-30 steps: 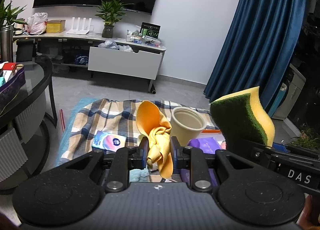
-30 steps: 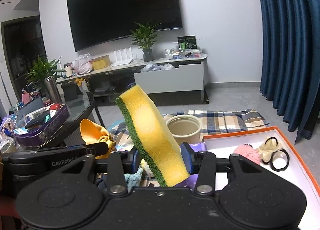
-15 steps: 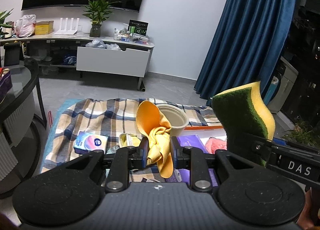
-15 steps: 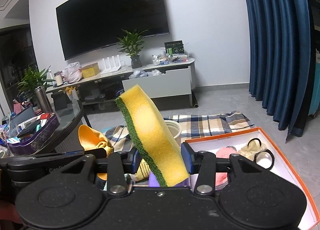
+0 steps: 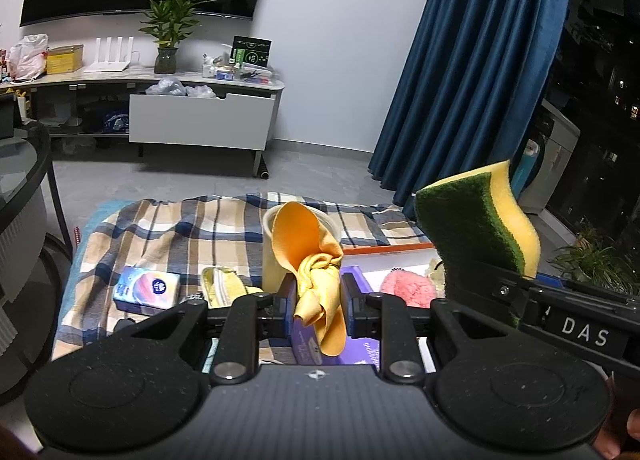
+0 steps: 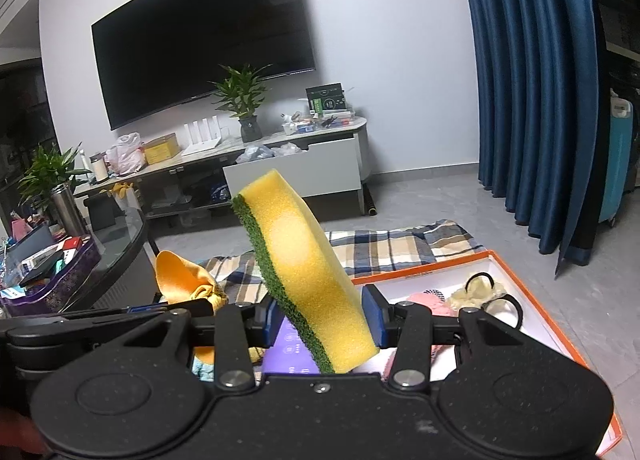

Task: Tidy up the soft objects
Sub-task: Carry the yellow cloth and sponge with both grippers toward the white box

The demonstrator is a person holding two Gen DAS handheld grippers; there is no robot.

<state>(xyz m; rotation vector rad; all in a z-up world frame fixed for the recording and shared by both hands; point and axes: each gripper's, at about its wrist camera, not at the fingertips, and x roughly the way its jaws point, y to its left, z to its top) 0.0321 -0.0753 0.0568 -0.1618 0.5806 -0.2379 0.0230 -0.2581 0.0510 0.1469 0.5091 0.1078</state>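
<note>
My left gripper (image 5: 318, 298) is shut on a crumpled orange cloth (image 5: 312, 256), which stands up between its blue pads in front of a beige cup (image 5: 276, 248). My right gripper (image 6: 322, 318) is shut on a yellow sponge with a green scouring side (image 6: 304, 276), held tilted on edge. That sponge (image 5: 480, 227) shows at the right of the left wrist view, and the orange cloth (image 6: 180, 276) at the left of the right wrist view. An orange-rimmed white box (image 6: 536, 312) lies below to the right, holding a pink fluffy item (image 5: 408, 288) and hair ties (image 6: 488, 292).
A plaid blanket (image 5: 192, 236) covers the floor, with a tissue pack (image 5: 146, 292), a yellowish cloth item (image 5: 224, 288) and a purple pack (image 5: 360, 344) on it. A round glass table (image 6: 116, 248) stands left. Blue curtains (image 5: 472, 79) hang right; a TV cabinet (image 5: 200, 119) stands behind.
Both grippers have swung right across the room with their loads still held. The white box and its pink item have come more into view below them; the glass table has slid away left.
</note>
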